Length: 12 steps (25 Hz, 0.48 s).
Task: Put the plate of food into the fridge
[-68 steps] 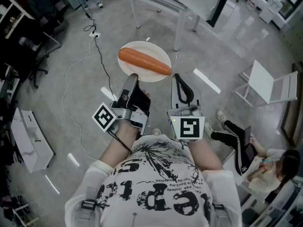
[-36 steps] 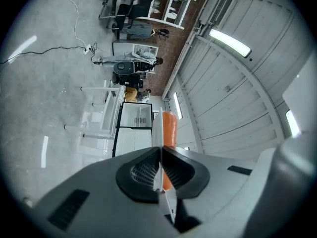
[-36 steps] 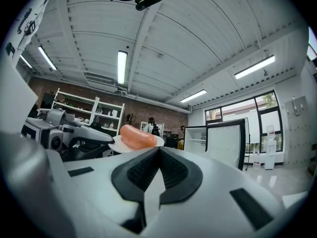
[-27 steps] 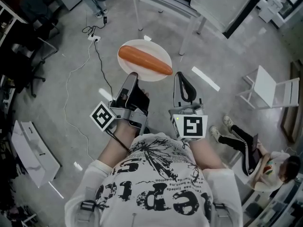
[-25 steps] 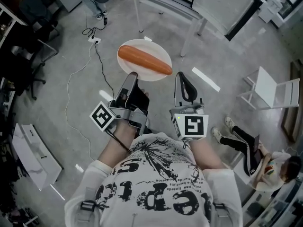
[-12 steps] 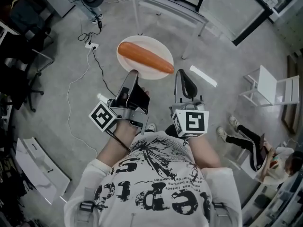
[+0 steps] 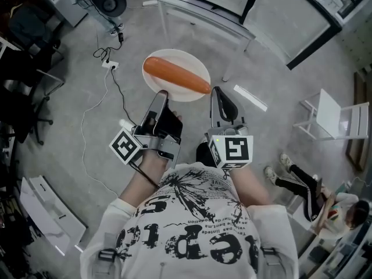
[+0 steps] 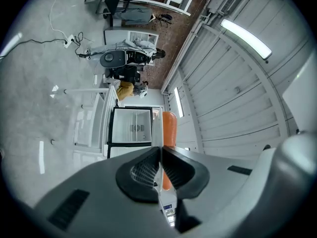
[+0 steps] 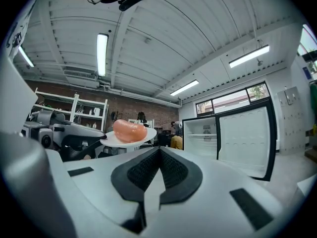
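One plate [image 7: 181,93] carrying one sausage [image 7: 176,75] is being grasped by the left gripper [image 7: 161,95] jaws; the right gripper [image 7: 216,90] jaws are being clenched empty; one fridge [image 9: 200,135] is standing open ahead.

Orange sausage [image 7: 176,76], white plate [image 7: 189,61]

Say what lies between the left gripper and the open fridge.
Only the white plate with sausage, clamped in the left gripper; the left gripper view shows nothing else there.

Head view looks steeply down; both gripper views look forward along their jaws, sharing the open fridge [image 8: 130,127].
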Motion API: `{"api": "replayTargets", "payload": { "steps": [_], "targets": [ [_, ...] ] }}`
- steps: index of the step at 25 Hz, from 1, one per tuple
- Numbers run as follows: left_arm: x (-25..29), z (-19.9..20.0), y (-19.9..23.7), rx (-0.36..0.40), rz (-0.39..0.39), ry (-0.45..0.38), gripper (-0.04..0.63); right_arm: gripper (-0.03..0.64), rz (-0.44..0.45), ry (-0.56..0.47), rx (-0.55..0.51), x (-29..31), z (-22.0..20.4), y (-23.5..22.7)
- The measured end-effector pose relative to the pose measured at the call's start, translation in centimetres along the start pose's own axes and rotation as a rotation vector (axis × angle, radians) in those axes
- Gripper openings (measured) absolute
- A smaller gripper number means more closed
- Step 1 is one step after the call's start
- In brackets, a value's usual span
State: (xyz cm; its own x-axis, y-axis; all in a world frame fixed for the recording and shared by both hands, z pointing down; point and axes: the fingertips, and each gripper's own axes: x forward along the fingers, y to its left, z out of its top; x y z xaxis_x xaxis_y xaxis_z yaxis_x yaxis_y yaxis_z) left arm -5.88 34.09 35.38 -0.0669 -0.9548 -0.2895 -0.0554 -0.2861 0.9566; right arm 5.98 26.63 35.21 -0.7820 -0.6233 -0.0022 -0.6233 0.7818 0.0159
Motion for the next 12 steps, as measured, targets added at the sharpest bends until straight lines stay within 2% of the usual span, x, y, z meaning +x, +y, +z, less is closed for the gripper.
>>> {"api": "replayTargets", "payload": {
  "steps": [12],
  "targets": [
    [14.8,-1.7,4.2,0.036,-0.022,-0.082,0.023,0.0,0.098,-0.039,-0.004,10.5,-0.2,-12.7]
  ]
}}
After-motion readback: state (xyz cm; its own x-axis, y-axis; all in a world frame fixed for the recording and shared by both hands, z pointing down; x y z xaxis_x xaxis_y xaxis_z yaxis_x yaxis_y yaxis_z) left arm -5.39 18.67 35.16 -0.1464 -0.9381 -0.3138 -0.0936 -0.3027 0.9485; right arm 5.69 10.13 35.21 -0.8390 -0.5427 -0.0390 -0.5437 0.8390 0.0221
